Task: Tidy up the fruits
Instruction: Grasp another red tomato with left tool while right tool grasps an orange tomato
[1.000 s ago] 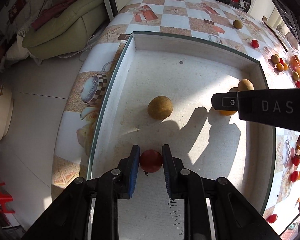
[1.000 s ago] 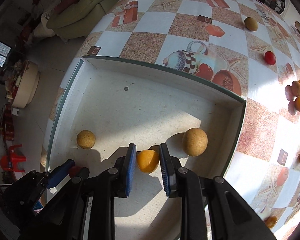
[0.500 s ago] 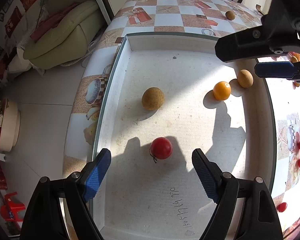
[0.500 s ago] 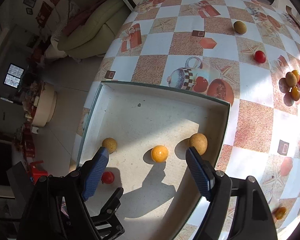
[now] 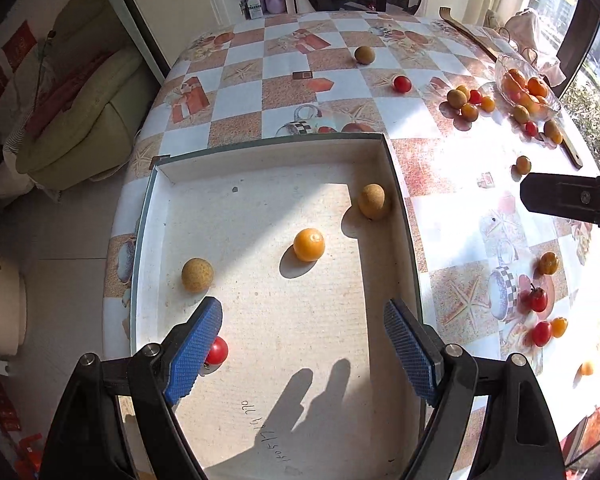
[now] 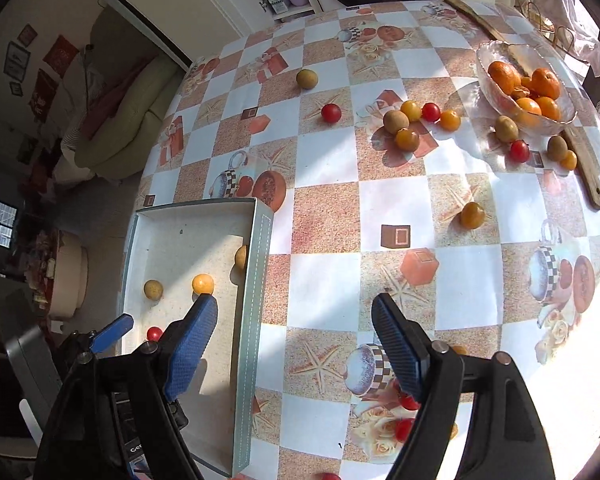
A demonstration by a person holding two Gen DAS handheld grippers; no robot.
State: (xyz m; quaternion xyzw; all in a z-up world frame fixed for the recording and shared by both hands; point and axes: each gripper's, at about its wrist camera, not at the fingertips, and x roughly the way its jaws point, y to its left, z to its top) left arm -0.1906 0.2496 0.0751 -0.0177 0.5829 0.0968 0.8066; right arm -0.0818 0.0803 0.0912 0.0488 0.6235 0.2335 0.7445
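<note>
A shallow white box [image 5: 395, 184] lies on the checked table. In it are a red tomato [image 5: 217, 351], an orange fruit [image 5: 308, 244] and two tan fruits [image 5: 197, 275] [image 5: 373, 201]. My left gripper [image 5: 303, 344] is open and empty above the box's near half; its left pad partly hides the tomato. My right gripper [image 6: 294, 344] is open and empty, raised over the table just right of the box [image 6: 260, 240]. Loose fruits [image 6: 407, 120] lie across the table.
A glass bowl [image 6: 495, 92] of oranges stands at the far right, with a long wooden spoon [image 6: 579, 156] beside it. Small tomatoes [image 6: 403, 428] lie under the right gripper. A sofa [image 5: 80, 120] stands beyond the table's left edge.
Both grippers opened, letting go of the tomato and the orange fruit in the box, then rose and pulled back. The right gripper swung right, out over the table.
</note>
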